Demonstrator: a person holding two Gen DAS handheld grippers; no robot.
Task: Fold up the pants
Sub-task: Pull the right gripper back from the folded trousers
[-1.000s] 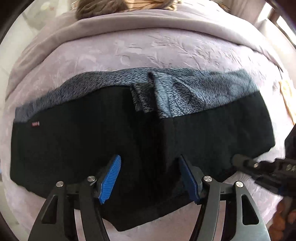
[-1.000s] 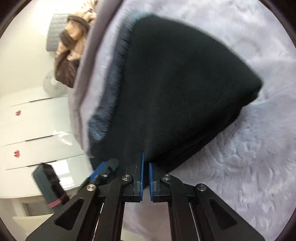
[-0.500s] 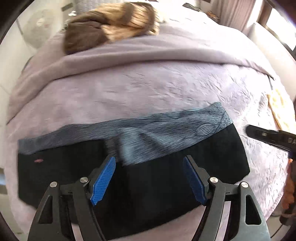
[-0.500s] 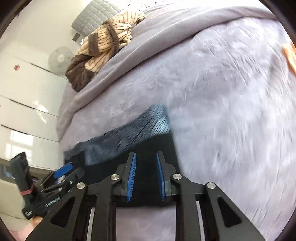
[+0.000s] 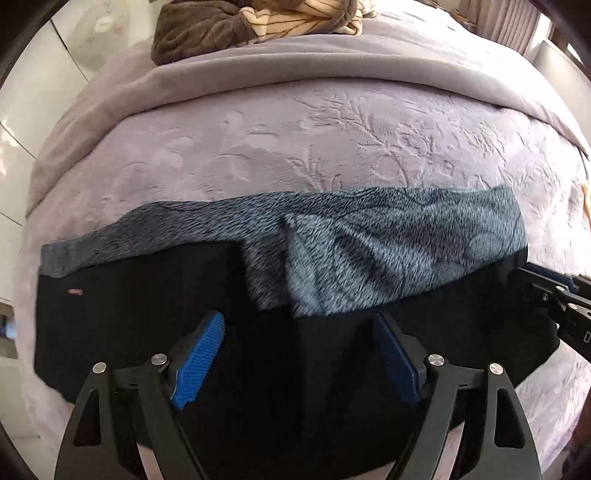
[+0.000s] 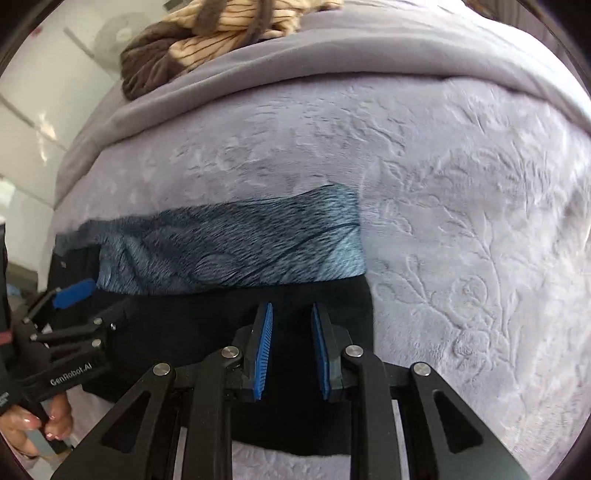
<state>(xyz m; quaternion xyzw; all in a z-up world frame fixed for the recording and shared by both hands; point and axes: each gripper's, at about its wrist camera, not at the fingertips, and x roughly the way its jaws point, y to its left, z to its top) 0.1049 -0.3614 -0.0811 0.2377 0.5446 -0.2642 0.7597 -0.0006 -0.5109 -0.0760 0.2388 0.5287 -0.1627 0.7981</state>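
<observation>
The black pants (image 5: pixel 140 302) lie folded across the near edge of the bed, with their grey-blue fleece lining (image 5: pixel 369 251) turned up along the far side. They also show in the right wrist view (image 6: pixel 207 325), lining (image 6: pixel 240 251) behind. My left gripper (image 5: pixel 299 350) is wide open and empty over the middle of the pants. My right gripper (image 6: pixel 291 350) is open a little and empty over the pants' right end. The right gripper also shows at the right edge of the left wrist view (image 5: pixel 554 295).
The lilac embossed blanket (image 5: pixel 314 140) covers the bed, with a thick fold (image 5: pixel 332 55) across the far side. A brown and striped garment (image 5: pixel 258 18) lies at the head. White cabinets (image 6: pixel 33 110) stand to the left.
The right gripper has let go of the pants, opened and swung round to face the bed. The left gripper drew back, then moved in low over the pants again.
</observation>
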